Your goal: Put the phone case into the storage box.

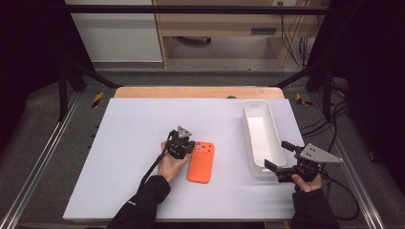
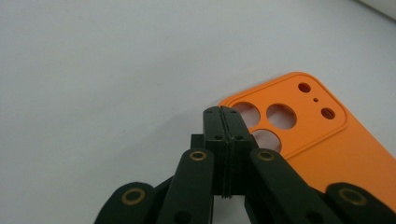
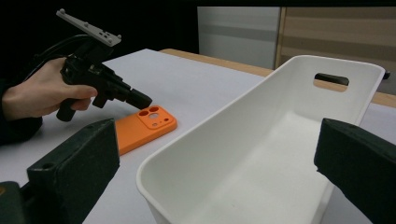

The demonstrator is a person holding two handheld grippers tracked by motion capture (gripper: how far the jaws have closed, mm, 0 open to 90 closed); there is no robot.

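An orange phone case [image 1: 201,164] lies flat, back up, near the middle of the white table top. My left gripper [image 1: 190,146] is shut with nothing between its jaws. Its tips [image 2: 225,116] sit at the corner of the case [image 2: 327,144] by the camera cut-outs; whether they touch it I cannot tell. From the right gripper view, the left gripper [image 3: 141,99] hovers at the case's [image 3: 140,127] camera end. My right gripper [image 1: 279,156] is open wide at the near end of a white bin [image 1: 249,138]. Its pads [image 3: 74,163] stand either side of the bin's near corner [image 3: 196,154], apart from it.
The long white bin [image 3: 299,93] is empty and has a handle slot in its far end wall. It stands lengthwise on the right of the table [image 1: 133,124]. A wooden edge [image 1: 191,92] runs along the far side, with dark frame rails around.
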